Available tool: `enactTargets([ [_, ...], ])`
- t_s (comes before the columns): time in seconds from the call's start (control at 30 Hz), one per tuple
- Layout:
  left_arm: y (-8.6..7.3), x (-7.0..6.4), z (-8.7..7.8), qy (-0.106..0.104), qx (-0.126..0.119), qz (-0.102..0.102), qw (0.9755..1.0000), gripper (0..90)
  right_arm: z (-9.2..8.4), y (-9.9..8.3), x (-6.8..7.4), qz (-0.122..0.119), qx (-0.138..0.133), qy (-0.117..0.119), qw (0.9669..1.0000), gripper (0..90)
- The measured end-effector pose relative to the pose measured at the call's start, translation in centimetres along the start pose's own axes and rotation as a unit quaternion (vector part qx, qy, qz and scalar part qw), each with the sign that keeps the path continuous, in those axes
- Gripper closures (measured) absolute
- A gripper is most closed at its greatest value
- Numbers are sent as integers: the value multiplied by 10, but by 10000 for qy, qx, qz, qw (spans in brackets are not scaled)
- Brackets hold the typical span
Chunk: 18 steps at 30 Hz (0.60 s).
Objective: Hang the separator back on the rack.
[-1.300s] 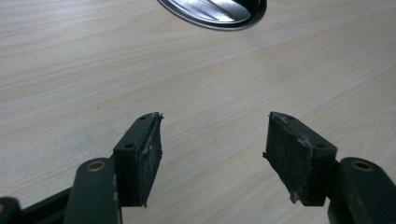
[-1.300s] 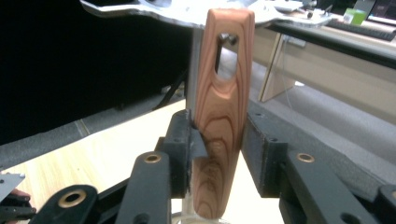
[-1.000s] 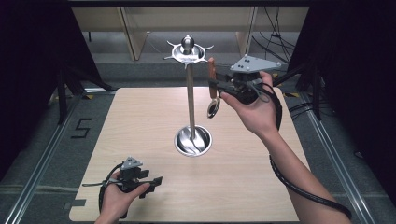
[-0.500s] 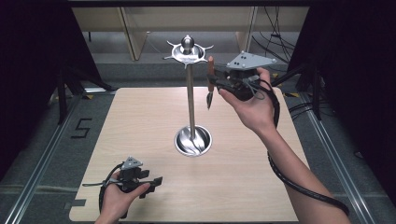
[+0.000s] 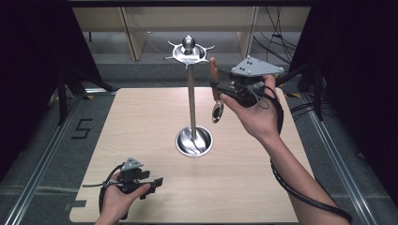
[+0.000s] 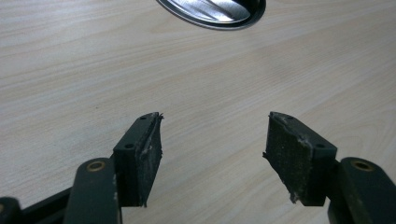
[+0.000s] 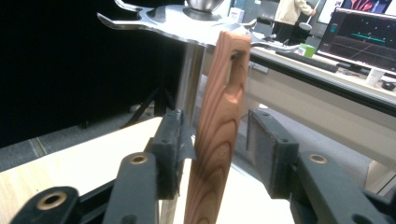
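A steel utensil stand (image 5: 191, 103) rises from a round base (image 5: 194, 141) in the middle of the table, with a hooked top plate (image 5: 188, 50). A spoon with a wooden handle (image 5: 214, 77) and a metal bowl (image 5: 217, 112) hangs upright at the plate's right side. One prong (image 7: 233, 55) seems to pass through the hole in the handle (image 7: 222, 121). My right gripper (image 5: 217, 83) (image 7: 217, 149) has just been opening; its jaws stand open with the handle between them. My left gripper (image 5: 152, 187) (image 6: 212, 140) rests open and empty near the table's front left.
The wooden table (image 5: 141, 122) ends close behind the stand, with pale shelving (image 5: 136, 33) beyond and black curtains at both sides. The stand's base (image 6: 215, 9) lies ahead of the left jaws. A desk with monitors (image 7: 359, 37) and a person (image 7: 289, 14) are far off.
The right hand has carried the spoon slightly up and closer to the stand's top plate, and the spoon now hangs straighter. The right jaws stand wider apart. The left hand has stayed put.
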<state>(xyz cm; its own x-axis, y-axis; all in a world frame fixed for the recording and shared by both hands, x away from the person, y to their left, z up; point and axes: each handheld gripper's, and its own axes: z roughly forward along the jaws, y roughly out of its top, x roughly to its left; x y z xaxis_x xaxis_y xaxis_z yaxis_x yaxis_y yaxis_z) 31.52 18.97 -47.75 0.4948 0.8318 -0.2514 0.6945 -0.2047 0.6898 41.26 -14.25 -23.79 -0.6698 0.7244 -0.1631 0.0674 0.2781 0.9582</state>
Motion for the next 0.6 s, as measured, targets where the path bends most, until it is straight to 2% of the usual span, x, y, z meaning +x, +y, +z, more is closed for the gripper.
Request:
enactTargets([
  [0.07, 0, 1, -1, -31, 39, 49, 10000, 351, -7, -5, -1, 12, -52, 30, 10000, 542],
  [0.1, 0, 0, -1, 17, 0, 16, 10000, 351, -12, -8, -2, 75, -66, 44, 9999, 538],
  [0.23, 0, 0, 0, 30, -20, -7, 10000, 351, -33, -32, -3, 245, 98, 167, 9995, 529],
  [0.3, 0, 0, 0, 41, -24, -7, 10000, 351, -44, -52, -4, 242, 234, 150, 9993, 529],
  [0.33, 0, 2, -2, 15, 92, 133, 9999, 351, -49, -64, -4, 340, 345, 208, 9986, 528],
  [0.4, 0, 2, -2, 39, 39, 109, 9999, 352, -60, -95, -5, 371, 581, 215, 9974, 528],
  [0.43, 0, 2, -2, 45, 10, 100, 9999, 352, -63, -107, -7, 307, 576, 245, 9976, 527],
  [0.47, 0, 1, -2, 59, 2, 84, 9999, 352, -67, -118, -6, 464, 701, 261, 9961, 527],
  [0.5, 0, 2, -2, 63, 3, 88, 9999, 352, -74, -143, -4, 618, 881, 265, 9938, 525],
  [0.53, 0, 2, -2, 84, 83, 160, 9998, 352, -78, -155, -5, 653, 1041, 291, 9920, 526],
  [0.57, 0, 2, -2, 89, 98, 144, 9998, 353, -82, -171, -3, 835, 1176, 288, 9891, 525],
  [0.6, 0, 2, -1, 68, 99, 128, 9998, 353, -86, -185, -3, 866, 1395, 355, 9858, 525],
])
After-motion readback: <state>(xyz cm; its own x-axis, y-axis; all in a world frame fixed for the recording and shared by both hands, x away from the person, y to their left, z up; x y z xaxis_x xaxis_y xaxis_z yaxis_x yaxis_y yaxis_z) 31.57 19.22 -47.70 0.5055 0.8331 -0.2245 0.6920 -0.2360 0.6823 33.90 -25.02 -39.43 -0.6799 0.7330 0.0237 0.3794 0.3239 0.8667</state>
